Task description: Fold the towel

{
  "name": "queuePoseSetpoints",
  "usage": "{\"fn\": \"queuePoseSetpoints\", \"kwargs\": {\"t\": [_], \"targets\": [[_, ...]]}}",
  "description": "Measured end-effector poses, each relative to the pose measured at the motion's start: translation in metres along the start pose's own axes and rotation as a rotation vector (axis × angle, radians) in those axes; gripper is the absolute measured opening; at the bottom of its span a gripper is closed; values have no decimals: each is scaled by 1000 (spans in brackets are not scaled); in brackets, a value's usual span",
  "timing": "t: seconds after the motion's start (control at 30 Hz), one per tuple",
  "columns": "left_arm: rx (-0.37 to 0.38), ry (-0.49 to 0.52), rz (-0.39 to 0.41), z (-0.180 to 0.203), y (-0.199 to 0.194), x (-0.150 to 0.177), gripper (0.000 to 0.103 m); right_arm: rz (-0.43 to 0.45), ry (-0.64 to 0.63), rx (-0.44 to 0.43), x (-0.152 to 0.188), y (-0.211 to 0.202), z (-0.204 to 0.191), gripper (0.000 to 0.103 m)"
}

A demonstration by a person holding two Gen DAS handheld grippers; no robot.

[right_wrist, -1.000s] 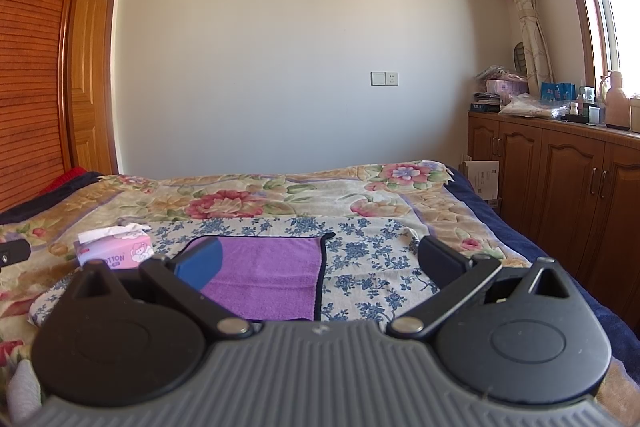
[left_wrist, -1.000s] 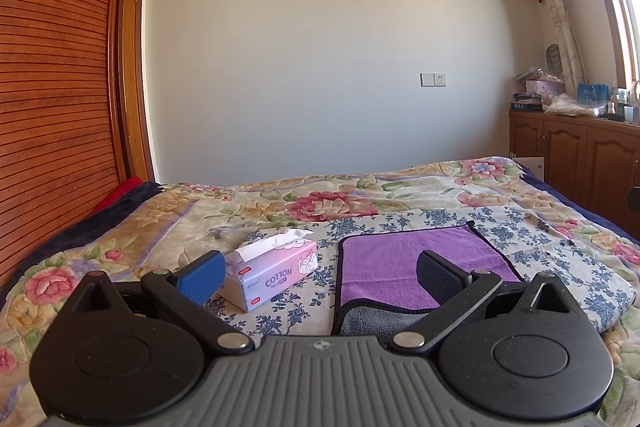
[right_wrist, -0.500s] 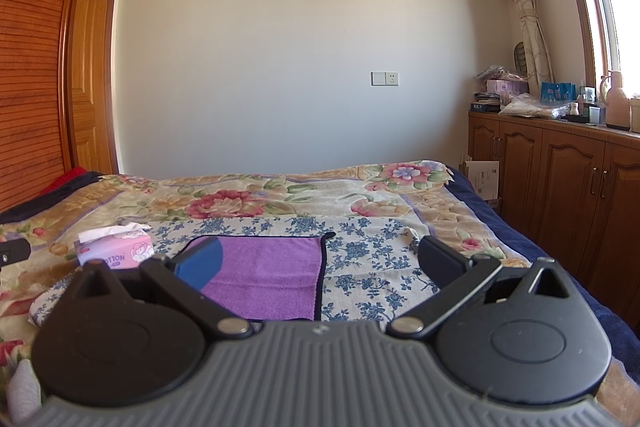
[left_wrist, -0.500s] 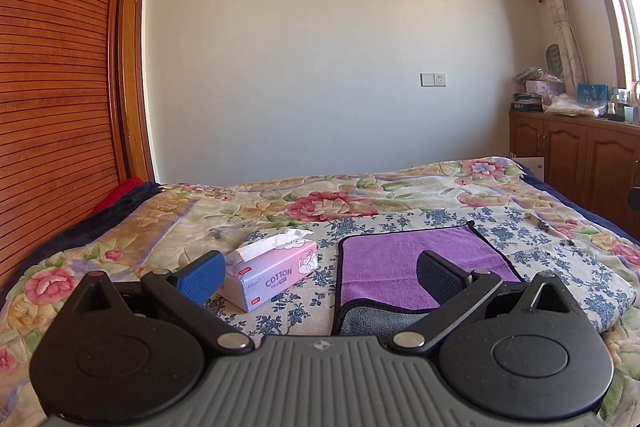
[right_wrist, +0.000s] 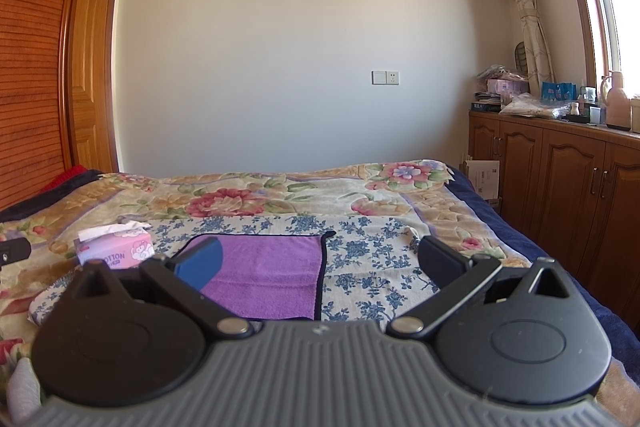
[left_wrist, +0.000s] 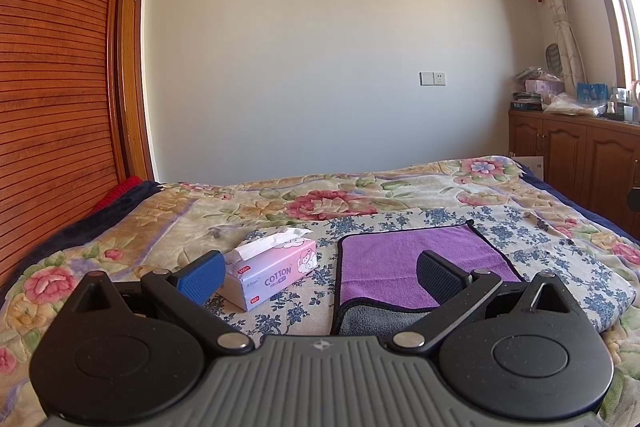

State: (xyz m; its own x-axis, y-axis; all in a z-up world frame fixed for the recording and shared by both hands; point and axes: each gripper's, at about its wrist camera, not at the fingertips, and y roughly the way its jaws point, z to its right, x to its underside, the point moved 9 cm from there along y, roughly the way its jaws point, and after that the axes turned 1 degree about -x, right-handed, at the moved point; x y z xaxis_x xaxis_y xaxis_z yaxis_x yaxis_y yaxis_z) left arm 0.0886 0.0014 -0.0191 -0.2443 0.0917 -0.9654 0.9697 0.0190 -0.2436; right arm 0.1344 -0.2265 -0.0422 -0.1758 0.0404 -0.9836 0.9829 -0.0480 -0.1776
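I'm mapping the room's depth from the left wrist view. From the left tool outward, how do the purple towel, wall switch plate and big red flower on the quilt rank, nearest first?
1. Purple towel: just beyond the left tool, right of centre on the bed.
2. Big red flower: mid-bed, behind the towel.
3. Wall switch plate: on the far wall, right of centre.

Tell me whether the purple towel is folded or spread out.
Spread flat on the bed, not yet folded: the purple towel lies as one rectangle, only its near corner turned up showing grey. Both grippers hold nothing.
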Motion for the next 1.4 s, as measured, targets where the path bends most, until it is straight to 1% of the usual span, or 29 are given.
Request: {"fn": "queuePoseSetpoints", "kwargs": {"t": [0.53,0.63,0.9,1.4], "targets": [[0,1,-2,0,-2,-2,103,-6,-2,-8,1,3,-3,103],[2,-2,-8,4,-2,3,103,-13,-1,-16,8,6,-8,103],[25,-3,-39,6,9,3,103,-24,14,-30,5,13,-3,103],[47,-16,-116,4,40,4,103,-119,34,-41,15,39,-3,103]]}}
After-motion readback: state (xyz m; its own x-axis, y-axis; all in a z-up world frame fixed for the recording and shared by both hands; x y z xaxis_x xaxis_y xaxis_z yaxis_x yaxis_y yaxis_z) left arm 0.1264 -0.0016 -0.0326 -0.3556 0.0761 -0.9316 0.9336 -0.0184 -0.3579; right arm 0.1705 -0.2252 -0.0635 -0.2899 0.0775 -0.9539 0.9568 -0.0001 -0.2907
